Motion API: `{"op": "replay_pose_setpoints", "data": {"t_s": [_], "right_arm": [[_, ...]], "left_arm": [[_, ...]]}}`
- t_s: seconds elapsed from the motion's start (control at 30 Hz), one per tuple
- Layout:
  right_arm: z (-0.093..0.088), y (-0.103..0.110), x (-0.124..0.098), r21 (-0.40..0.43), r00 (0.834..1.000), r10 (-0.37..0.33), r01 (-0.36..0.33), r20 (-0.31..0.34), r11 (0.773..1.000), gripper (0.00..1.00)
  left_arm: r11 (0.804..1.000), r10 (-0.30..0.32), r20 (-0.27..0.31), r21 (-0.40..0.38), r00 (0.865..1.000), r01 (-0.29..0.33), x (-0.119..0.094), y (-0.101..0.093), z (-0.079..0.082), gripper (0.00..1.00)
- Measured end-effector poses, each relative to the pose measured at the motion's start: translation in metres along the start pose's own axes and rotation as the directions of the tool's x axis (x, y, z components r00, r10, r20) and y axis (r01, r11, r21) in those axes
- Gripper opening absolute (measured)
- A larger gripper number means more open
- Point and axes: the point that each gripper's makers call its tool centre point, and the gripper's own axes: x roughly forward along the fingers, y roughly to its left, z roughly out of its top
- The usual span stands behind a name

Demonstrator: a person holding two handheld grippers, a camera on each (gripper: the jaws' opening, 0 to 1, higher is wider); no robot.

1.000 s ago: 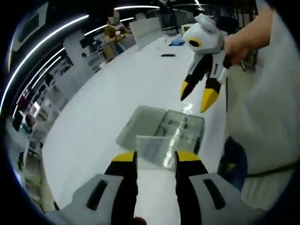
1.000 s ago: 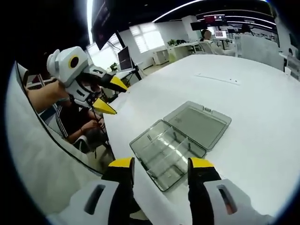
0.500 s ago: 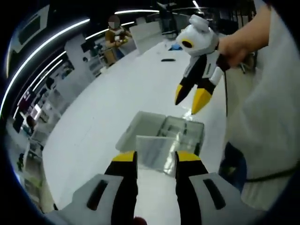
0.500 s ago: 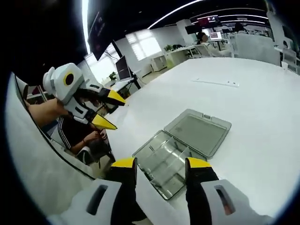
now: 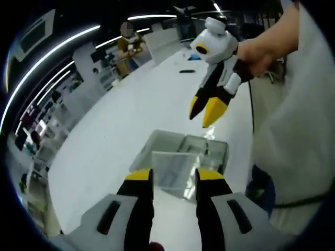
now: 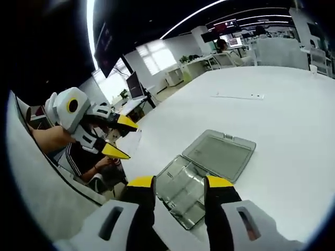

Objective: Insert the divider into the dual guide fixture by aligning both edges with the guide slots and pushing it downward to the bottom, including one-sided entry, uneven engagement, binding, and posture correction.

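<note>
A wide white table is seen in an open office, with a seated person at its near edge and another person at the far end. A clear divider is clamped between the left gripper jaws, held above the table. The right gripper is held parted and empty. Below, the transparent compartment box is laid open, lid folded back, its compartments apparently empty.
</note>
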Motion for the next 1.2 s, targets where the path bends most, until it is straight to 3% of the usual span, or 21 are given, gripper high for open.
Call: {"op": "replay_pose_setpoints", "data": {"t_s": [0.57, 1.2], "right_arm": [[0.024, 0.001, -0.003, 0.124, 0.996, 0.014, -0.025, 0.090, 0.992, 0.24], [0.034, 0.012, 0.000, 0.124, 0.995, 0.032, -0.044, 0.098, 0.991, 0.23]], "left_arm": [[1.000, 0.018, 0.034, 0.016, 0.999, -0.019, 0.005, 0.000, 0.010, 0.27], [0.999, 0.045, 0.059, 0.027, 0.997, -0.047, 0.010, 0.007, 0.021, 0.27]]}}
